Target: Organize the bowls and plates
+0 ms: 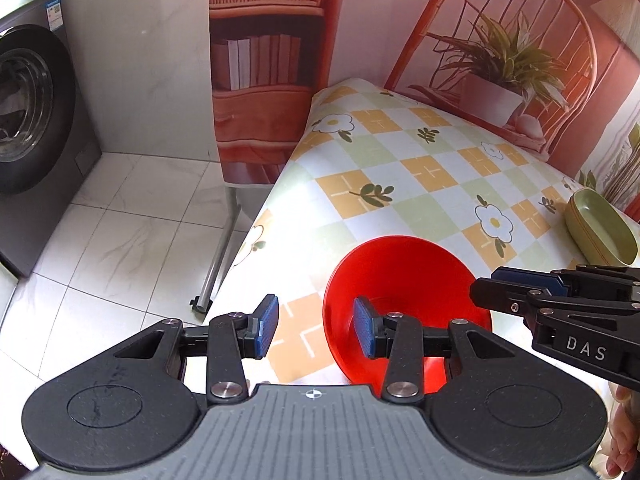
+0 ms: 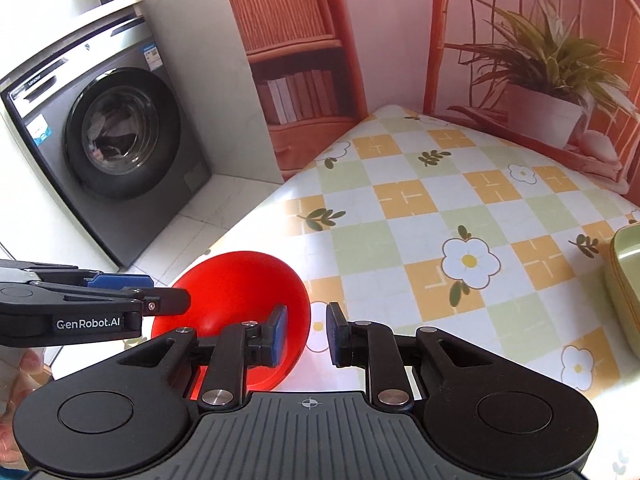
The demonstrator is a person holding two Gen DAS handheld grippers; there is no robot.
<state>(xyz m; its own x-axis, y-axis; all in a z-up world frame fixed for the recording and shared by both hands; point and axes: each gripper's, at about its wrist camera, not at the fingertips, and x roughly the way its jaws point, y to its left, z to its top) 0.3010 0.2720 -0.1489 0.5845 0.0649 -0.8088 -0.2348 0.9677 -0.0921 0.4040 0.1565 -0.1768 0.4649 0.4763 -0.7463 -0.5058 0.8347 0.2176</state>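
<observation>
1. Red bowl (image 1: 404, 280), left wrist view: sits at the near edge of the counter (image 1: 400, 160). Left gripper (image 1: 316, 330) fingers apart, straddling the bowl's left rim. Seat the rim deep before closing.
2. Right wrist view: right gripper (image 2: 306, 334) fingers apart across the bowl's right rim. Green dishes (image 2: 624, 280) stacked at far right, the likely target; lift level.

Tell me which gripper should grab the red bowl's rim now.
Probably either, but the right gripper looks slightly better placed: its open fingers straddle the red bowl's right rim, one pad inside and one outside. The left gripper is also open across the opposite rim. The green dishes sit off to the right.
</observation>
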